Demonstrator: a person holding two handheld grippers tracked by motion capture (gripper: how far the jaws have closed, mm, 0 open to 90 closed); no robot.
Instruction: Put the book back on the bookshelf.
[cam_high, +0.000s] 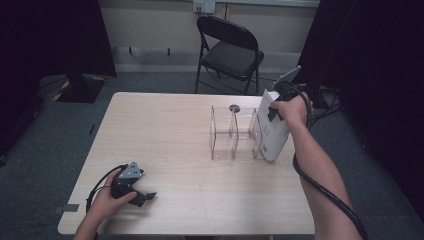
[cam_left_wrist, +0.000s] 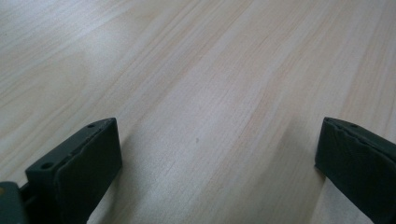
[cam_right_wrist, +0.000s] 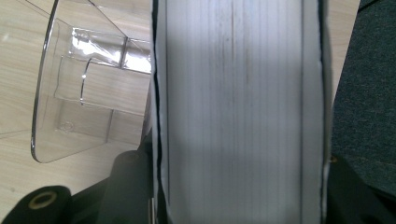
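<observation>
A thick white book (cam_high: 272, 132) stands tilted on the table (cam_high: 165, 130), against the right end of a clear acrylic rack (cam_high: 235, 135) with several slots. My right gripper (cam_high: 274, 111) is shut on the book's upper part. In the right gripper view the book's page edges (cam_right_wrist: 238, 112) run up between the two jaws, with the clear rack (cam_right_wrist: 70, 93) to their left. My left gripper (cam_high: 145, 196) rests near the table's front left edge. Its jaws (cam_left_wrist: 217, 140) stand wide open over bare wood with nothing between them.
A small dark round object (cam_high: 234, 108) lies just behind the rack. A black folding chair (cam_high: 230, 50) stands beyond the table's far edge. Dark curtains hang at both sides. The table's right edge runs close by the book.
</observation>
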